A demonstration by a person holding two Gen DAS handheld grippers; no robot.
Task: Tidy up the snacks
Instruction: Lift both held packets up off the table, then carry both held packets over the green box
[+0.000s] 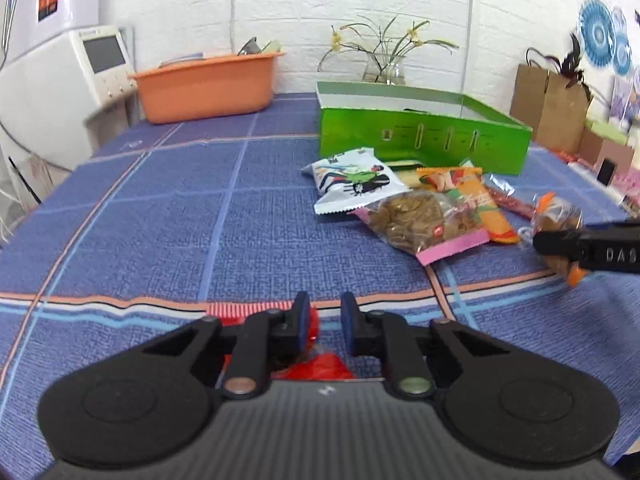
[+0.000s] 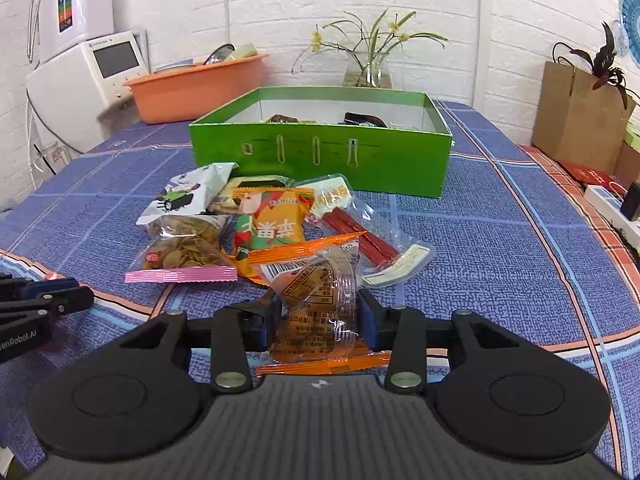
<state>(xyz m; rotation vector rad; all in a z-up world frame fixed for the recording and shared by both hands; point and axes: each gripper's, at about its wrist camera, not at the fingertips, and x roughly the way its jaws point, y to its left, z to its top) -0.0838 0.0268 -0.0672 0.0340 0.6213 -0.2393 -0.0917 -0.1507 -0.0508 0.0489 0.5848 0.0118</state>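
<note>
Glossy crinkled plastic snack wrapper (image 2: 316, 312)

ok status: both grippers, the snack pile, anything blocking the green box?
Right gripper shut on orange-edged snack packet. Left gripper open over red packet. Green box open; remaining snack pile lies before it.

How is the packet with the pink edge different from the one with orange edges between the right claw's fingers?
The pink-edged packet lies flat on the tablecloth, in the pile; the orange-edged packet sits between the fingers of the right gripper. The pink-edged one holds many small brown pieces; the orange-edged one seems to hold a single rounded brown item. Only the orange-edged one shows a barcode label. Both are clear plastic with crimped coloured ends.
</note>
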